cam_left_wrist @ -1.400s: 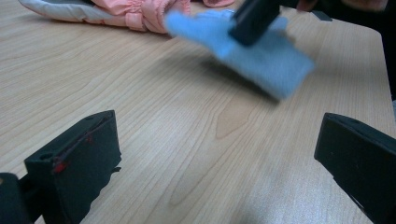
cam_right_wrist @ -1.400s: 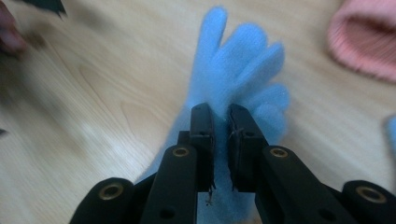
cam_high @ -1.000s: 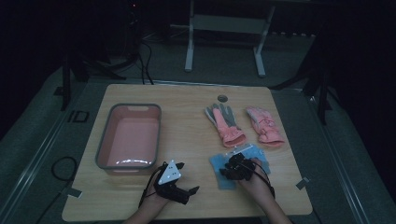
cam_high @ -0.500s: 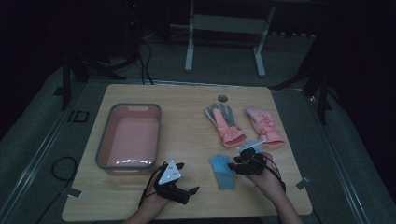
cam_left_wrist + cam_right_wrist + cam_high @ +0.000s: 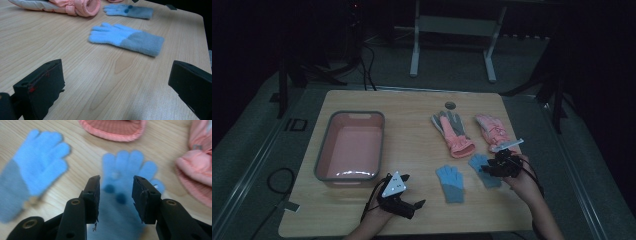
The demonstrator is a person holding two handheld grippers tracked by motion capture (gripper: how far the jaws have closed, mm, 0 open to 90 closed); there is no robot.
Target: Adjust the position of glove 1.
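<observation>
- The right gripper (image 5: 492, 169) sat over the cuff end of the right-hand blue glove (image 5: 484, 168), near the worktop's (image 5: 412, 107) right edge.
- In the right gripper view that glove (image 5: 127, 170) lay flat under the black fingers (image 5: 92, 195), its digits pointing away. The fingers stood partly spread, one on either side of the cuff. They had just opened a touch, and I couldn't see them pressing on the knit.
- The other blue glove (image 5: 450, 182) lay just left of it, apart from it, blue at the digits and grey at the cuff.
- The left gripper (image 5: 404, 202) rested low at the front edge of the worktop, fingers (image 5: 42, 87) spread wide with nothing but bare wood between them. Its view looked across at the nearer blue glove (image 5: 125, 38).
- Behind the blue pair were two padded ones: a grey and pink glove (image 5: 453, 132) and a pink glove (image 5: 492, 131), side by side but not touching.
- A pink tub (image 5: 324, 150) with a grey rim stood on the left half of the worktop, well away from all the gloves.
</observation>
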